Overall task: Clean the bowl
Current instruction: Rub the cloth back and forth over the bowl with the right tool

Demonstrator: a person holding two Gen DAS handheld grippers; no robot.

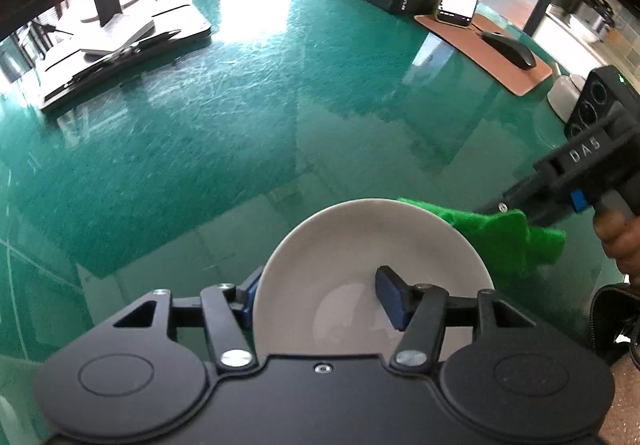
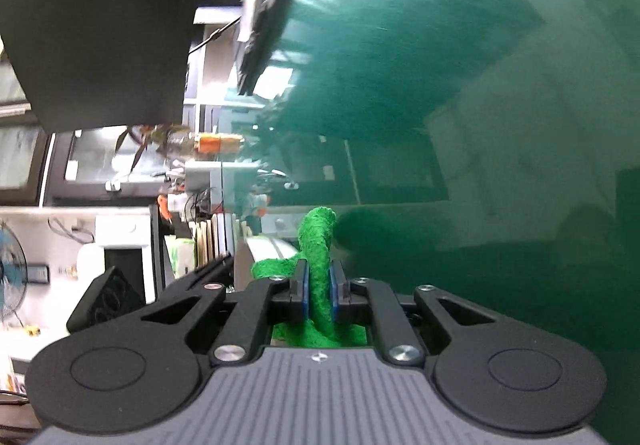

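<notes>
Currently left tool is pinching the bowl rim, holding it over the surface; right tool is clamping the cloth, beside the bowl's right edge.

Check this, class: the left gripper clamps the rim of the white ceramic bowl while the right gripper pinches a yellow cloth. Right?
Not quite: the cloth is green, as the right wrist view shows. The left gripper does clamp the white ceramic bowl; the right gripper pinches the cloth.
</notes>
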